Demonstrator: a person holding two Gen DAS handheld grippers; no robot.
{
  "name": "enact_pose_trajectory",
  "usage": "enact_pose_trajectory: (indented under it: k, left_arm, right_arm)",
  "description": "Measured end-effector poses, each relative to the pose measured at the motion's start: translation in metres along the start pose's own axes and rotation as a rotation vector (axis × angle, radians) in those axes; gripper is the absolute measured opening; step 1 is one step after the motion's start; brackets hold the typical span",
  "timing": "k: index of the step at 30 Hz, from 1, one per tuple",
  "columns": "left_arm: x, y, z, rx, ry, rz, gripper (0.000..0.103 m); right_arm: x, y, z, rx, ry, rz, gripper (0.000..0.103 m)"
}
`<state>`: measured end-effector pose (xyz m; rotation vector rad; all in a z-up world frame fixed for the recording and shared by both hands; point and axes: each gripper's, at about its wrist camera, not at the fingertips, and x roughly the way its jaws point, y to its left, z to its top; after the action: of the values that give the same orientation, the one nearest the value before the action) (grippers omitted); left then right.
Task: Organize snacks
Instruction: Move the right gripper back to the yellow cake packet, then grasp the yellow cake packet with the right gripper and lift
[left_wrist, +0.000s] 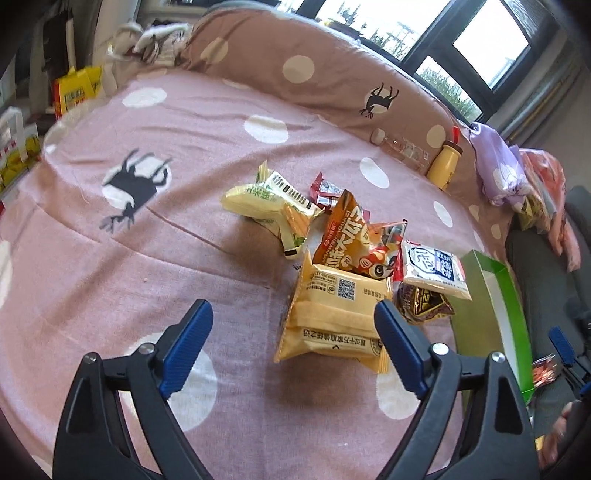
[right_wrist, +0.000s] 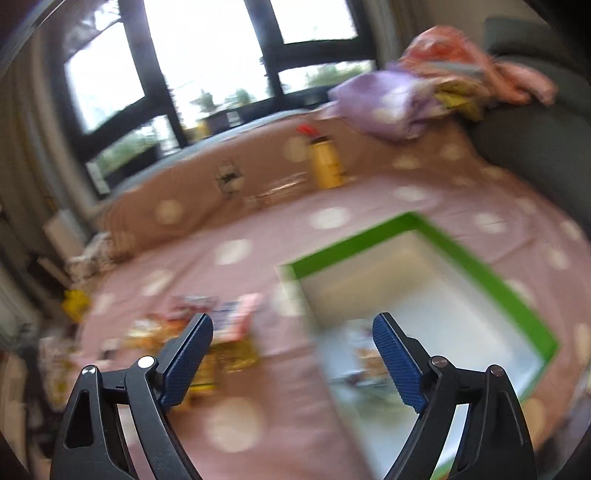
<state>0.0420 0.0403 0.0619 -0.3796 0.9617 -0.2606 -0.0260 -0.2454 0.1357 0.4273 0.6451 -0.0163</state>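
On the pink polka-dot bedspread (left_wrist: 184, 258) a loose heap of snack packets lies just beside the green-rimmed box (left_wrist: 511, 314), on its near-left side. The left gripper (left_wrist: 293, 339) hangs over the heap's near edge with its jaws spread wide and nothing between the pads; the yellow biscuit packet (left_wrist: 332, 317) sits just ahead of them, the right fingertip (left_wrist: 395, 336) overlapping its edge in the view, though whether it touches is unclear. The orange sunflower-seed bag (left_wrist: 345, 236) leans on that packet from behind, with a white sachet (left_wrist: 436, 273) nearer the box and a pale yellow-green packet (left_wrist: 269, 203) on the far side of the heap from it. The right gripper (right_wrist: 293, 350) is also wide open and empty, above the box; that view is heavily blurred, and something colourful seems to lie on the box floor (right_wrist: 369, 365). The risk, as I judge it: closing on the yellow packet off-centre may pinch only its crimped edge, so it slips, or drags the leaning orange bag along and scatters the heap.
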Motion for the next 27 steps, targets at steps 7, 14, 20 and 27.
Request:
enact_pose_trajectory:
  k: [7,14,20,27]
  left_arm:
    - [0.014,-0.002,0.001,0.011,0.05,-0.03,0.089]
    - [0.025,-0.01,-0.004,0.041,0.089,-0.038,0.082]
    - [0.032,-0.014,-0.009,0.047,0.119,-0.081,0.064]
    - [0.022,-0.031,-0.013,0.119,0.082,-0.047,0.046]
  right_arm:
    - [0.106,0.066,0.002,-0.013,0.353,0.253,0.088]
    - [0.159,0.062,-0.033,0.003,0.49,0.23,0.086]
    - [0.167,0.06,-0.045,0.032,0.531,0.265,0.071]
    - [0.157,0.059,-0.043,0.02,0.514,0.278,0.051]
